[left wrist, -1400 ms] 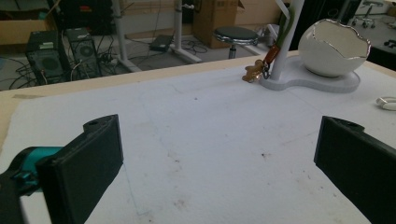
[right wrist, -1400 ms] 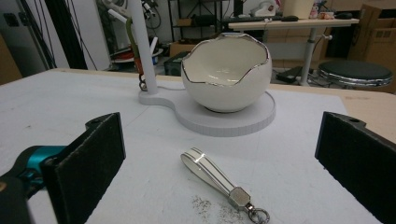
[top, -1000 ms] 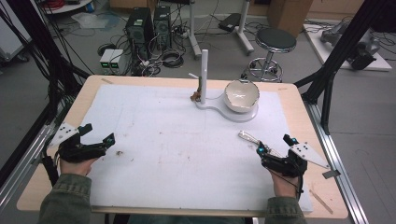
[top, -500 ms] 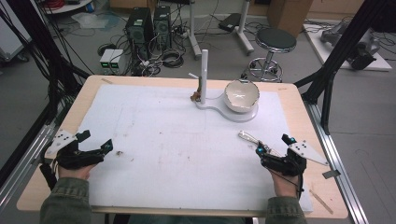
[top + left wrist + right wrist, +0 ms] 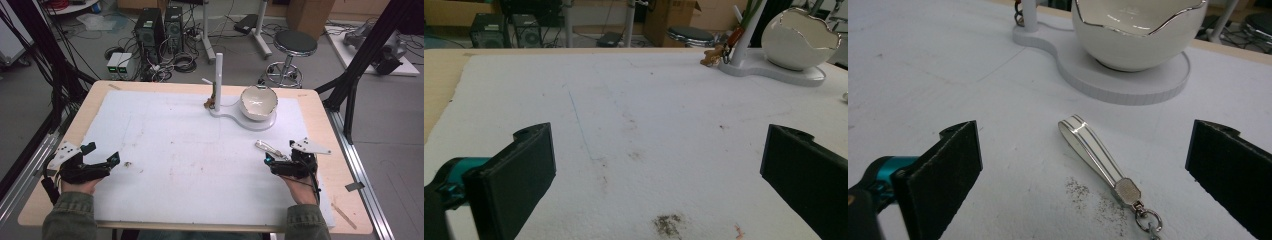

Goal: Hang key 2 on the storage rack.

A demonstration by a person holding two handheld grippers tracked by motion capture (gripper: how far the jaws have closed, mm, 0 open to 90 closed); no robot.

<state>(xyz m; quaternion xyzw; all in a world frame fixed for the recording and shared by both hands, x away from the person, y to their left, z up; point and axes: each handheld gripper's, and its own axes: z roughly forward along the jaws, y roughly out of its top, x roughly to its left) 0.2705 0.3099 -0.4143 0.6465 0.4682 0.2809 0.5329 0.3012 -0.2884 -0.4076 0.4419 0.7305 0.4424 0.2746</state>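
White strap [image 5: 1091,146] with a metal clasp lies flat on the mat [image 5: 190,150], just ahead of the right gripper [image 5: 270,161], whose jaws stand wide apart. Beyond it sits the bowl [image 5: 1137,27] on its stand [image 5: 1128,75]. The left gripper [image 5: 104,156] also gapes, holding nothing.

A white key strap [image 5: 1093,148] with silver edging and a metal clasp and ring at one end is laid flat on the white mat [image 5: 948,75], near the round white stand base [image 5: 1128,80].
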